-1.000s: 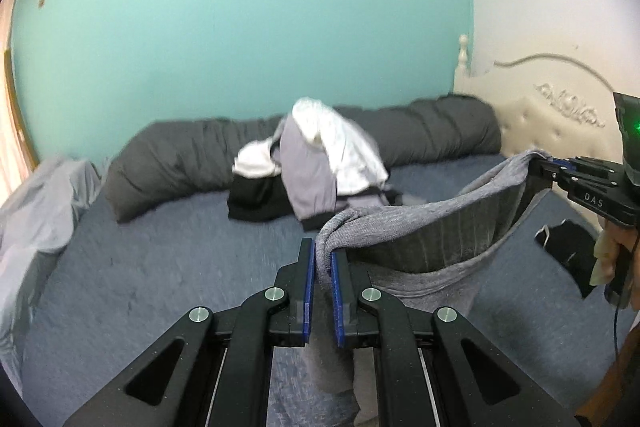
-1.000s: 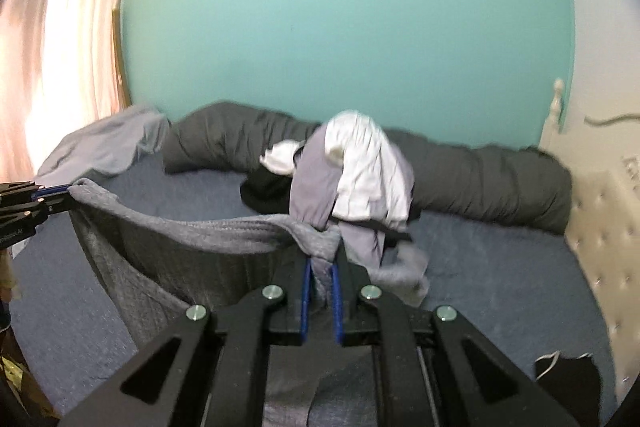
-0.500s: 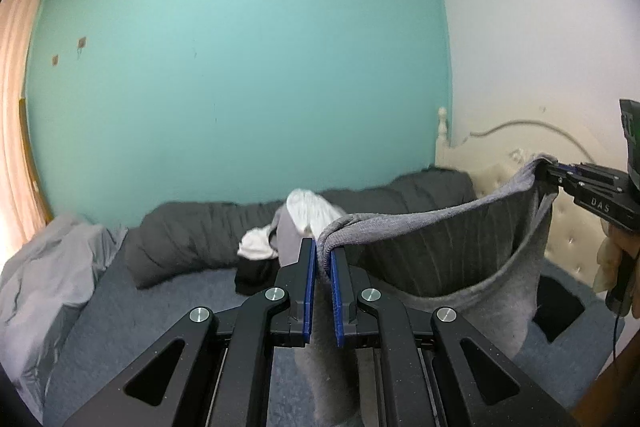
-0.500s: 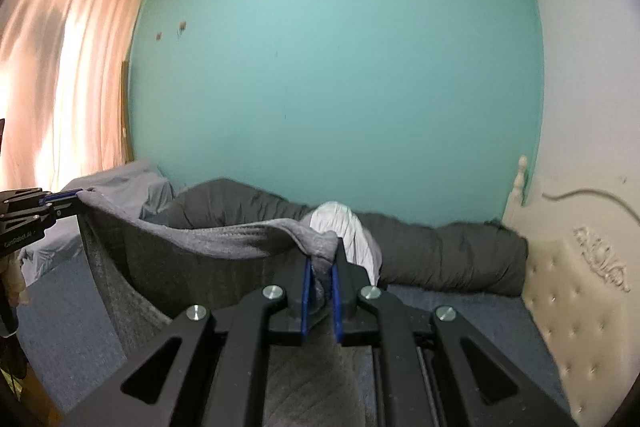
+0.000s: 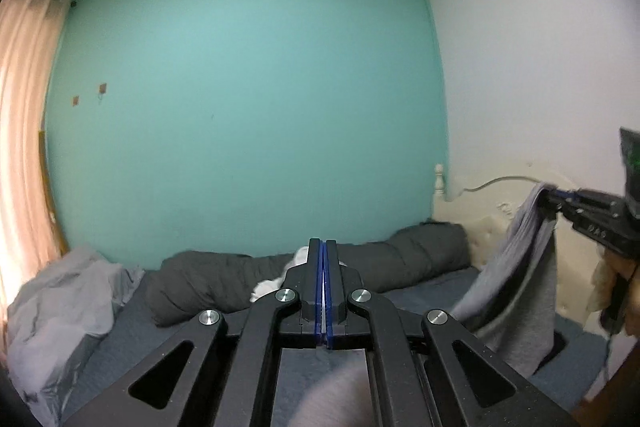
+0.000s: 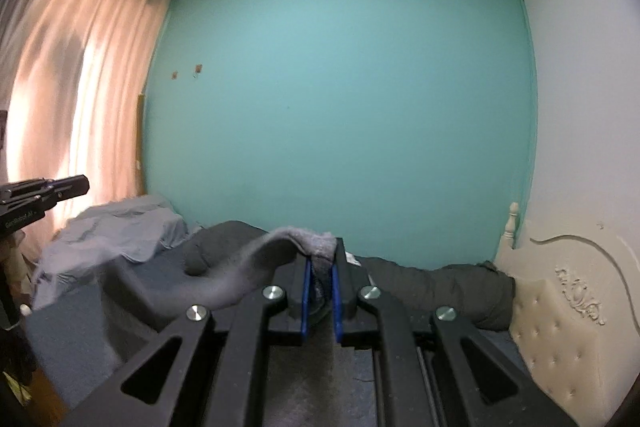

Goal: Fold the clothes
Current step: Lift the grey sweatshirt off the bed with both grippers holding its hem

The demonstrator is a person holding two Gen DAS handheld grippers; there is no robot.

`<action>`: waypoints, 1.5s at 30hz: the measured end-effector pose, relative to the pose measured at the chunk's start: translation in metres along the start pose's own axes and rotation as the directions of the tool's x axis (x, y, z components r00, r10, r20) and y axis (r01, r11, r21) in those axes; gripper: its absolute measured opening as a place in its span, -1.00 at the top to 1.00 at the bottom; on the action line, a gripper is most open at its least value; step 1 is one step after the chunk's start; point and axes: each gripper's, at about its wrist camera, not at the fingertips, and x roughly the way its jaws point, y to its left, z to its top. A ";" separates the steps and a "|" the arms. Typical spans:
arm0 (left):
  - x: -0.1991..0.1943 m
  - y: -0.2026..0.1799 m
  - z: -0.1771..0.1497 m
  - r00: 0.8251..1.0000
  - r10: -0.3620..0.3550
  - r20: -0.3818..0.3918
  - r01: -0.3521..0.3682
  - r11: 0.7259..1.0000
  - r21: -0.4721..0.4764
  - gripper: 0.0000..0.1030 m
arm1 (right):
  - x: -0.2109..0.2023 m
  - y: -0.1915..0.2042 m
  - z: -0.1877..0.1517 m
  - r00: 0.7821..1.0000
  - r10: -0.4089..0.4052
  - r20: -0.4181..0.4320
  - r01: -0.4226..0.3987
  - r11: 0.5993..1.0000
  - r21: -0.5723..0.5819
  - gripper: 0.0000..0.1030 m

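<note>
Left hand-held gripper (image 5: 324, 255) pressed together on nothing, right hand-held gripper (image 6: 319, 263) clamped on grey garment (image 6: 256, 267), raised above the bed (image 6: 72, 323).

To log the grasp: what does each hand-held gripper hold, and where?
Right hand-held gripper pinches the grey garment at its top edge; left hand-held gripper is shut, empty.

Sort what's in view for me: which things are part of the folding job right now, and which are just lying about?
In the job:
- grey garment, hanging from one corner
- right hand-held gripper, shut on the garment
- left hand-held gripper, shut, holding nothing
- clothes pile, mostly hidden behind the left gripper

Lying about:
- dark duvet roll
- light grey sheet
- headboard
- curtain
</note>
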 end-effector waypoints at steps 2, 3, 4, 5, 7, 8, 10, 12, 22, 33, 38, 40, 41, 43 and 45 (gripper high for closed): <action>0.006 0.006 -0.013 0.998 -0.031 -0.048 0.030 0.999 -0.032 1.00 | 0.004 0.006 -0.006 1.000 -0.006 -0.030 0.005 1.000 -0.017 0.85; 0.011 0.009 -0.022 0.996 -0.047 -0.077 0.043 0.998 -0.052 1.00 | 0.008 0.010 -0.011 0.999 -0.006 -0.054 0.005 1.000 -0.027 0.85; 0.017 0.013 -0.033 0.992 -0.068 -0.108 0.060 0.995 -0.076 1.00 | 0.013 0.013 -0.016 0.997 -0.004 -0.079 0.001 0.999 -0.035 0.85; 0.022 0.017 -0.043 0.988 -0.078 -0.132 0.066 0.993 -0.094 1.00 | 0.017 0.017 -0.021 0.995 -0.002 -0.104 -0.003 0.999 -0.044 0.85; 0.032 0.023 -0.063 0.982 -0.079 -0.170 0.058 0.991 -0.120 1.00 | 0.027 0.023 -0.032 0.988 0.001 -0.153 -0.011 0.998 -0.061 0.85; 0.038 0.026 -0.072 0.979 -0.079 -0.188 0.055 0.990 -0.132 1.00 | 0.028 0.024 -0.035 0.987 0.002 -0.163 -0.012 0.998 -0.062 0.85; 0.043 0.030 -0.084 0.975 -0.079 -0.206 0.049 0.988 -0.145 1.00 | 0.029 0.024 -0.039 0.985 0.003 -0.174 -0.014 0.998 -0.060 0.85; 0.045 0.033 -0.095 0.972 -0.077 -0.220 0.043 0.987 -0.156 1.00 | 0.030 0.023 -0.042 0.983 0.005 -0.185 -0.015 0.998 -0.057 0.85; 0.055 0.037 -0.121 0.962 -0.111 -0.248 0.059 0.976 -0.208 0.99 | 0.043 0.020 -0.049 0.972 -0.004 -0.233 -0.010 0.998 -0.059 0.85; 0.096 0.031 -0.169 0.932 -0.146 -0.332 0.069 0.970 -0.233 0.99 | 0.084 0.010 -0.077 0.952 0.001 -0.308 -0.013 0.999 -0.038 0.85; 0.127 0.031 -0.194 0.914 -0.159 -0.373 0.068 0.967 -0.248 0.99 | 0.113 0.002 -0.099 0.937 0.006 -0.350 -0.017 0.999 -0.029 0.85; 0.141 0.029 -0.206 0.905 -0.164 -0.393 0.068 0.967 -0.247 0.99 | 0.127 0.000 -0.111 0.929 0.010 -0.370 -0.021 0.999 -0.025 0.84; 0.147 0.028 -0.211 0.900 -0.166 -0.402 0.069 0.967 -0.246 0.99 | 0.133 0.000 -0.117 0.925 0.013 -0.380 -0.023 0.999 -0.023 0.84; 0.160 0.025 -0.224 0.892 -0.173 -0.418 0.071 0.966 -0.249 0.99 | 0.146 -0.002 -0.129 0.916 0.021 -0.401 -0.030 0.999 -0.016 0.84; 0.173 0.022 -0.237 0.883 -0.178 -0.434 0.071 0.966 -0.250 0.99 | 0.158 -0.003 -0.143 0.906 0.023 -0.422 -0.033 0.999 -0.015 0.84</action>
